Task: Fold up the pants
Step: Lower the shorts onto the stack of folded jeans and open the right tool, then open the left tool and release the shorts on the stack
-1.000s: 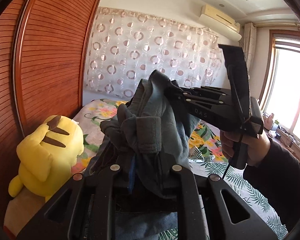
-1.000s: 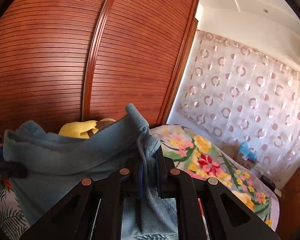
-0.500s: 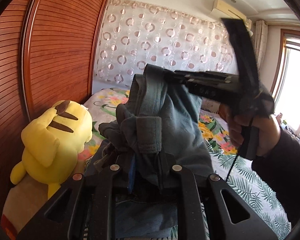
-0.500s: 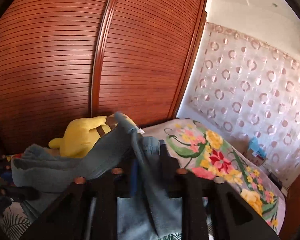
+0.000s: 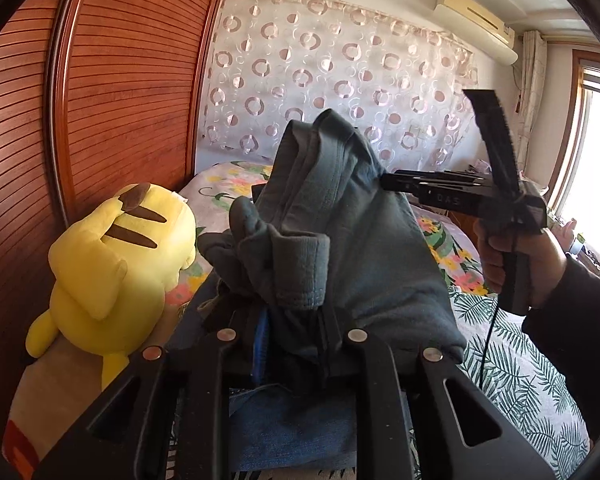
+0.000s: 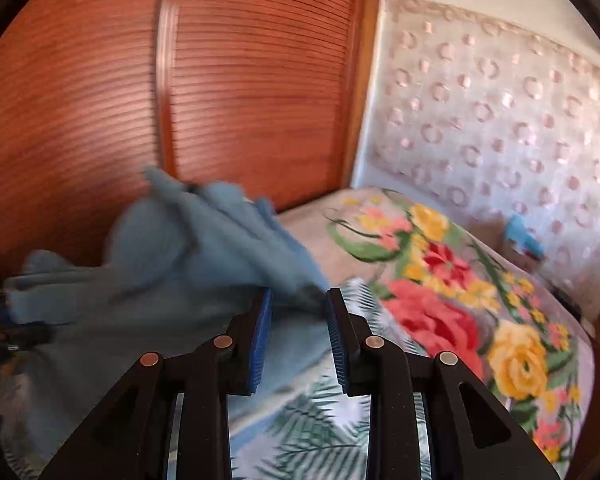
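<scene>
Both grippers are in my view: my left gripper (image 5: pixel 292 328) is clamped on a bunched fold of the grey-blue pants (image 5: pixel 340 232), which rise in a heap above its fingers. My right gripper (image 6: pixel 298 312) has just been opening; its blue pads (image 6: pixel 260 332) stand apart with nothing pinched, the cloth just beyond their tips. Past them lies the bed (image 6: pixel 460 300) with its floral cover, a yellow plush toy (image 5: pixel 112 276) against the wooden slatted wardrobe (image 5: pixel 120 100).
</scene>
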The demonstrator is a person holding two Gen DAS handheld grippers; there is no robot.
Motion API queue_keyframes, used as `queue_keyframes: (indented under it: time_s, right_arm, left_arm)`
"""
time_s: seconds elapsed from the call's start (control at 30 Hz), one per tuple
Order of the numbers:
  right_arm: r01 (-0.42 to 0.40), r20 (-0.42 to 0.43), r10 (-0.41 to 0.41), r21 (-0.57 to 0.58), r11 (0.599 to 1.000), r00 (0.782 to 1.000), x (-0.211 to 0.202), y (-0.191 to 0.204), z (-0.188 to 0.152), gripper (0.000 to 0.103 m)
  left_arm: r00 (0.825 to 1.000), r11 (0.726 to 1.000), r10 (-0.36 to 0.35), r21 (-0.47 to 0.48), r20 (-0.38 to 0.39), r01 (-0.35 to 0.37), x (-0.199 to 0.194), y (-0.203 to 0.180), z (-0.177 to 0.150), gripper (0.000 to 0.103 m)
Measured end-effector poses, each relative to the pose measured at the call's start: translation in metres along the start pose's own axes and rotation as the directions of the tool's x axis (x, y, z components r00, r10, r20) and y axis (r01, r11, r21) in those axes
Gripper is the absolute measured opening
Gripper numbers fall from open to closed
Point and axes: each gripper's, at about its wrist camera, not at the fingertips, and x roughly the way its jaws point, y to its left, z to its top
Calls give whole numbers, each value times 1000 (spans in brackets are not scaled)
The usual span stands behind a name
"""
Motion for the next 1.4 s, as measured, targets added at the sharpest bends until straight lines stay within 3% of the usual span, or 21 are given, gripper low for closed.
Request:
queue_keyframes:
  time_s: [0.27, 0.43, 0.5, 0.57, 0.6, 0.63, 0.77, 1.07, 1.1, 1.17, 1.4]
  right_arm:
    - [7, 37, -9, 72, 997, 999, -10, 4, 2, 29]
    - [-32, 69, 26, 84, 996, 997, -29, 23, -15, 29]
    - [-45, 70, 39, 92, 995, 997, -29, 25, -21, 29]
    - [-49, 65, 43, 91, 995, 997, -32, 29, -25, 29]
    - [-50, 65, 45, 89, 995, 997, -34, 31, -26, 29]
    - [-51, 65, 45, 87, 995, 997, -36, 33, -27, 29]
    - [-53, 69, 47, 92, 994, 997, -46, 33, -30, 29]
    - [-47, 71, 41, 98, 994, 997, -60, 44, -39, 29]
    - [-42, 69, 35, 100, 994, 997, -62, 46, -40, 31]
    - [-38, 70, 30, 107, 994, 997, -65, 49, -42, 46]
    - [-20, 72, 12, 121, 992, 997, -86, 64, -53, 71]
  left_arm:
    - [1000, 1000, 17, 11, 0, -17, -5, -1, 2, 26]
    - [999, 999, 41, 27, 15, -41, -15, 2, 3, 42]
    - [998, 998, 54, 35, 22, -55, -20, 4, 3, 50]
    - [998, 998, 56, 37, 26, -57, -24, 6, 1, 65]
    - [998, 998, 58, 35, 29, -59, -26, 6, 2, 81]
    - [998, 998, 58, 32, 40, -60, -29, 8, 2, 85]
    - [995, 994, 91, 48, 37, -93, -35, 10, 2, 88]
    - [996, 994, 83, 70, 34, -85, -47, 8, -2, 90]
    - [997, 994, 77, 74, 31, -79, -48, 6, -3, 90]
    - [997, 994, 69, 79, 31, -71, -52, 5, -5, 90]
    - [999, 995, 43, 90, 18, -45, -66, 0, -11, 90]
